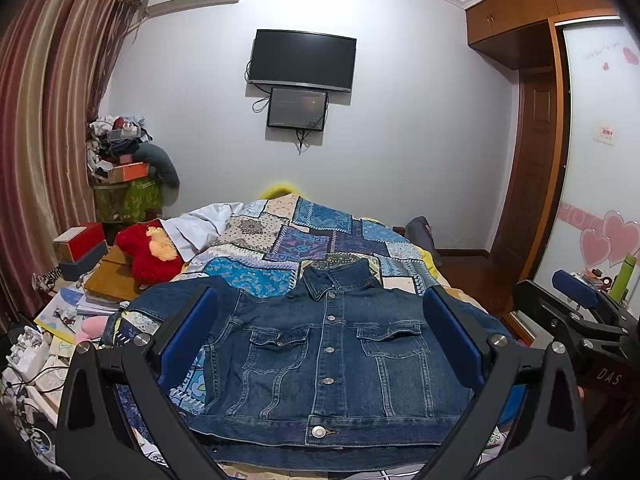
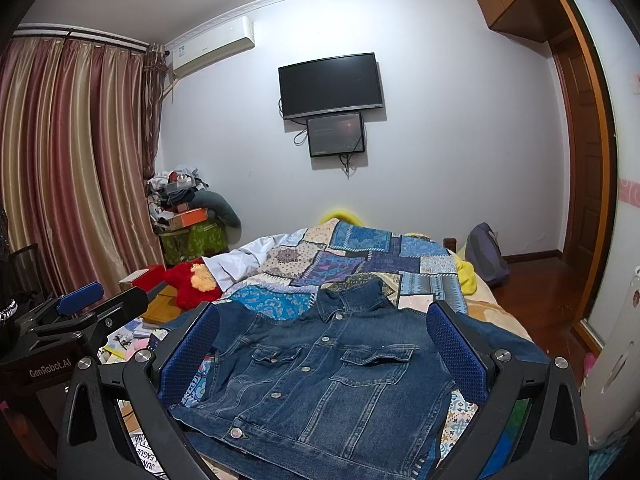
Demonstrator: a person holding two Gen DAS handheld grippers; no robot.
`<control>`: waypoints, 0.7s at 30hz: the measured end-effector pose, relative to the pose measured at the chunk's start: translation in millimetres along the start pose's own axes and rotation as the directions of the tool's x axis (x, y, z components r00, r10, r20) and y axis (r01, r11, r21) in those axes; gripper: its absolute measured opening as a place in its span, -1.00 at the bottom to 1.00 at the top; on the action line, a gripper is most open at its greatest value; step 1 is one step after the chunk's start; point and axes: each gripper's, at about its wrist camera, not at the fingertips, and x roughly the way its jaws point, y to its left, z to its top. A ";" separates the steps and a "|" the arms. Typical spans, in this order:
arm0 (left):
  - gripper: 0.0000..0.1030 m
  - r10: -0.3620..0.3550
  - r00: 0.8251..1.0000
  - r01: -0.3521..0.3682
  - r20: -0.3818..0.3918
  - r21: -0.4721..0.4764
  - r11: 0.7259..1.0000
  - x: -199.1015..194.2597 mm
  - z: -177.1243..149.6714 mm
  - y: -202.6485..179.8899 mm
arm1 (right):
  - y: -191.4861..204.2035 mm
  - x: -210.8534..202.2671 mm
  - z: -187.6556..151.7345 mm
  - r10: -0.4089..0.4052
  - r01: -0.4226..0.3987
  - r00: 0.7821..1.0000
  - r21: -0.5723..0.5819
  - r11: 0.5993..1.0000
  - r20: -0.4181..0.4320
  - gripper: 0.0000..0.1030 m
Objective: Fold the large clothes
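A dark blue denim jacket (image 1: 320,356) lies face up and buttoned on the patchwork bedspread (image 1: 304,236), collar toward the far wall and hem nearest me. Both sleeves spread out to the sides. My left gripper (image 1: 320,336) hovers over the jacket's chest, open wide, with nothing between its blue pads. In the right wrist view the same jacket (image 2: 320,376) lies below my right gripper (image 2: 322,344), which is also open and empty. The right gripper (image 1: 576,300) shows at the right edge of the left wrist view, and the left gripper (image 2: 80,300) at the left edge of the right one.
A red plush toy (image 1: 148,252), books and boxes (image 1: 80,248) crowd the bed's left side. A heap of clothes (image 1: 120,148) stands by the curtains. A TV (image 1: 302,60) hangs on the far wall. A wardrobe (image 1: 600,160) and a backpack (image 2: 486,254) are to the right.
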 end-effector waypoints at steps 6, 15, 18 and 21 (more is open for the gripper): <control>1.00 -0.001 1.000 0.001 0.002 0.001 1.000 0.9 0.4 -0.4 | -0.2 -0.2 0.3 0.000 0.000 1.000 0.000 1.000 0.000 1.00; 1.00 -0.002 1.000 0.002 0.003 0.000 1.000 0.8 0.5 -0.2 | -0.9 -0.5 0.6 -0.001 0.001 1.000 0.000 1.000 0.001 1.00; 1.00 -0.003 1.000 0.003 0.003 0.002 1.000 0.6 0.8 -1.6 | -1.3 -0.1 2.4 -0.002 0.002 1.000 -0.002 1.000 0.001 1.00; 1.00 -0.003 1.000 0.003 0.003 0.001 1.000 0.7 0.8 -1.8 | -1.6 -0.7 2.5 -0.002 0.002 1.000 -0.001 1.000 0.001 1.00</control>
